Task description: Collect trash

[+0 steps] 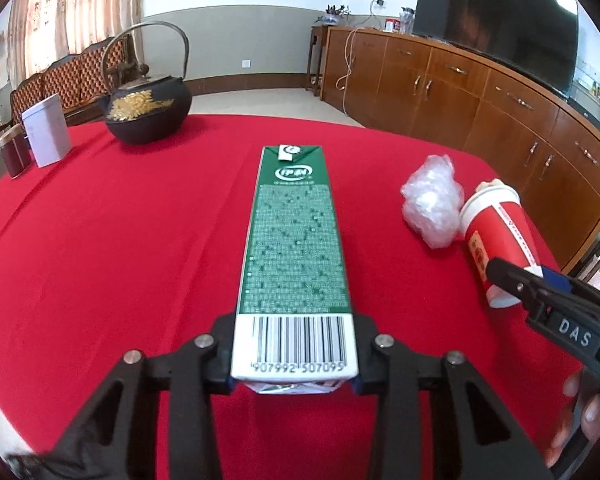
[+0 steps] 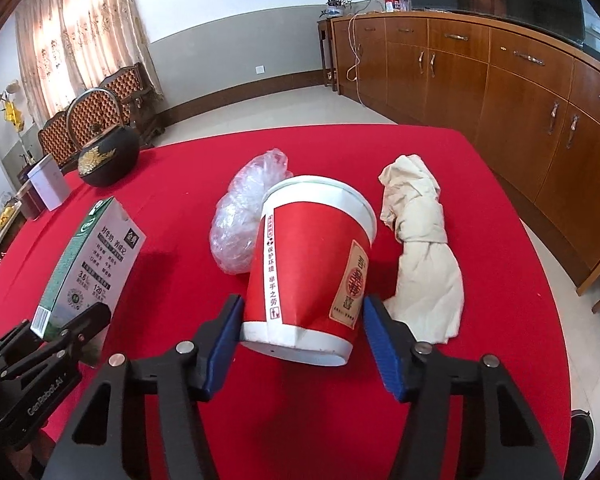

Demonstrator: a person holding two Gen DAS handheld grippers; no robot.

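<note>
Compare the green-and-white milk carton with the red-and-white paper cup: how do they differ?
The green-and-white milk carton is a long box; the red-and-white paper cup is round and tapered. The carton sits in the left gripper, the cup in the right gripper. Both are gripped near the base, above the red tablecloth.

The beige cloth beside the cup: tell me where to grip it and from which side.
Grip the cloth at its cinched waist, the narrowest bunched part, coming from above with jaws across its width. It lies lengthwise on the red table, right of the cup, so approach from its free right side.
</note>
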